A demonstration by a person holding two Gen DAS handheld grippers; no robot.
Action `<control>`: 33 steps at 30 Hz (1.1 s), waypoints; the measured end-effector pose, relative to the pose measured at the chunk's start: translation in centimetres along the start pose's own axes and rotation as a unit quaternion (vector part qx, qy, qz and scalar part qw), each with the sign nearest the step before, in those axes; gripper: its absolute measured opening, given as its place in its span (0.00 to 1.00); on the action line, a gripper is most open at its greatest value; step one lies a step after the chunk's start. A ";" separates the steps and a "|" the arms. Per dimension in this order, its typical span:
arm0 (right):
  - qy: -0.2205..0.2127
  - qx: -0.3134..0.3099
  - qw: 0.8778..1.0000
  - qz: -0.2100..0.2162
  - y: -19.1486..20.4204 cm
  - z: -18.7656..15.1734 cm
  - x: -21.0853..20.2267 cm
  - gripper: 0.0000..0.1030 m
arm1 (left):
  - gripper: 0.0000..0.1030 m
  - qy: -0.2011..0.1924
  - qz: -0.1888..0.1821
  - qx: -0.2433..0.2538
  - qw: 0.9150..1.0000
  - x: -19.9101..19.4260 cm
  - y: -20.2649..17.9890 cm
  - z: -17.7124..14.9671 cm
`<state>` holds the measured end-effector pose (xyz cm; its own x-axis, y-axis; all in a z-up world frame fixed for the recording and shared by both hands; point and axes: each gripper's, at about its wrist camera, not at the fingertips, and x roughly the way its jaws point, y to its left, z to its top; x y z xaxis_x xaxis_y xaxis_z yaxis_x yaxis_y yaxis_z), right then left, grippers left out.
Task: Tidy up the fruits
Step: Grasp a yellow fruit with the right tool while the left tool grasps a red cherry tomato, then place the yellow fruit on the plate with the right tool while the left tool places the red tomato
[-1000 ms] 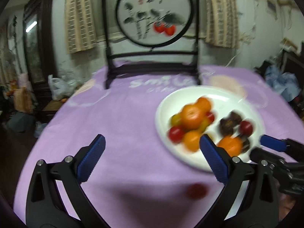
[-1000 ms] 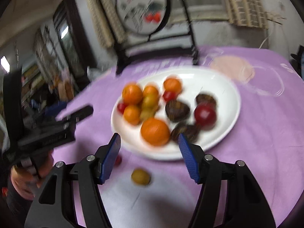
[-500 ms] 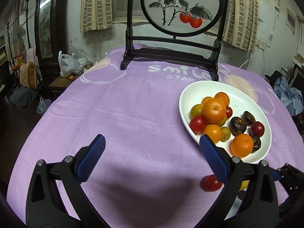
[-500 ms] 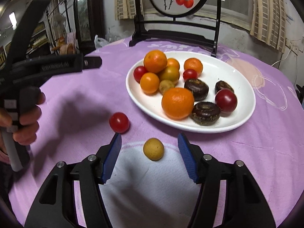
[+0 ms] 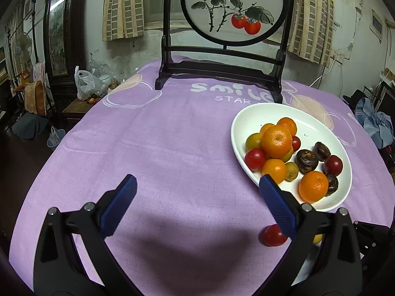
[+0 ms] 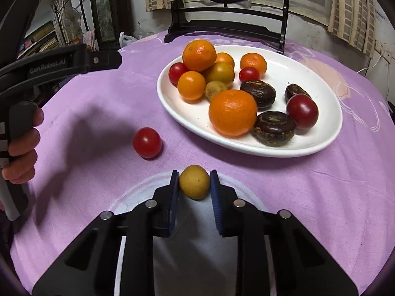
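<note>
- Half a second ago the right gripper point(image 6: 194, 185) had its jaws apart with the small yellow fruit point(image 6: 194, 182) lying free in front of them; now the 2 blue pads are closed on the 2 sides of this fruit, and it sits low on the purple tablecloth point(image 6: 98, 103).
- Between the fingertips the fruit is almost round, so I see no long axis that matters; the pads hold it across its widest part.
- Ahead of this gripper and a little to the right lies the white plate point(image 6: 328, 133), near but not touching; I judge the coming move is a lift and a short carry forward over the near rim.
- To the front-left of the right gripper, 1 red cherry tomato point(image 6: 147, 142) lies alone on the cloth, between gripper and plate edge.
- Left gripper point(image 5: 197, 197) hangs with its jaws wide apart and nothing between them.
- From the left gripper the same tomato point(image 5: 272, 235) is just beside the right finger, partly hidden by it, so this hand seems nearer to it.
</note>
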<state>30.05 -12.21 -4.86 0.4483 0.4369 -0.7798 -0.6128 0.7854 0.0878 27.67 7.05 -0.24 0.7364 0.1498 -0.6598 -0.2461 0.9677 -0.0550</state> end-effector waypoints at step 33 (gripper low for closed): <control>-0.052 0.110 0.992 0.035 -3.8 -0.4 -4.5 0.25 | 0.38 0.070 -0.146 0.202 0.966 1.7 -7.7 -6.1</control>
<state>30.08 -17.31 -1.86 0.4805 0.5282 -0.7001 -0.4929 0.8229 0.2826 26.96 -1.33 -5.52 0.6375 -0.1436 -0.7569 0.2459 0.9690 0.0232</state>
